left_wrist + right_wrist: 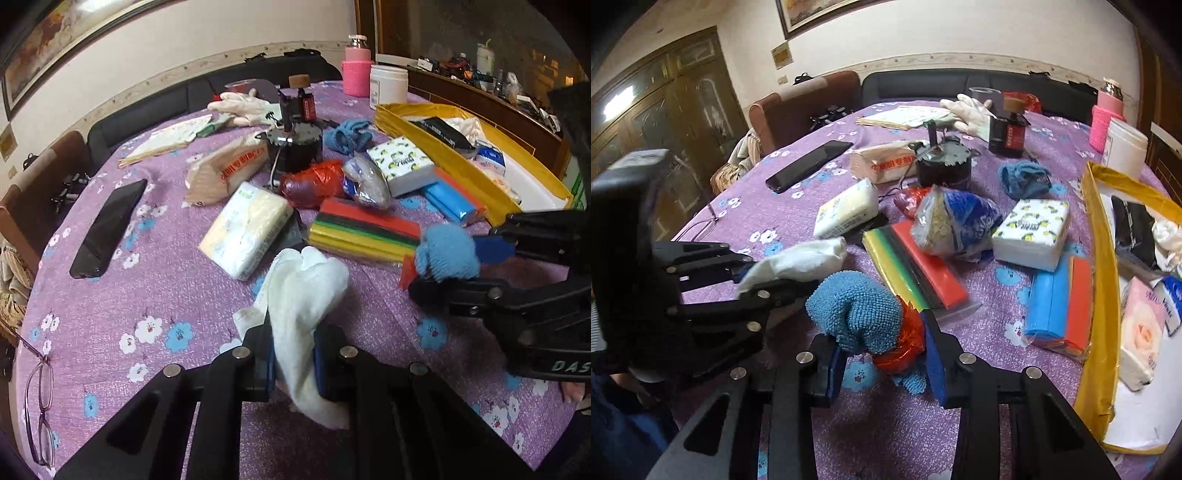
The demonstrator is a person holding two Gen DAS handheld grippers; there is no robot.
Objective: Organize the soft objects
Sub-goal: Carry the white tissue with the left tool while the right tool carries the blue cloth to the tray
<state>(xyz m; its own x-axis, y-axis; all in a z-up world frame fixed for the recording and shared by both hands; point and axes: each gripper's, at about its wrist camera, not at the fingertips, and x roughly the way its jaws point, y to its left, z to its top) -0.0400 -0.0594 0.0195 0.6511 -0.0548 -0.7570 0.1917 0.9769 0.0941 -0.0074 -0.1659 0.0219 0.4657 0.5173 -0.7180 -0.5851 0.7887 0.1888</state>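
My left gripper (293, 363) is shut on a white cloth (306, 291) that hangs between its fingers above the purple tablecloth; it also shows in the right wrist view (798, 260). My right gripper (884, 354) is shut on a blue knitted cloth (855, 314) together with a red plastic bag (905, 347); the blue cloth also shows in the left wrist view (447, 254). The two grippers are close together. The yellow-rimmed box (1099, 295) stands at the right, holding tissue packs and a black pouch.
On the table lie tissue packs (247, 229), a lemon-print napkin pack (1030, 230), coloured bag rolls (919, 269), another blue cloth (1023, 179), a black motor (943, 166), a phone (107, 229), glasses (40, 398), white gloves (243, 105), and a pink bottle (356, 72).
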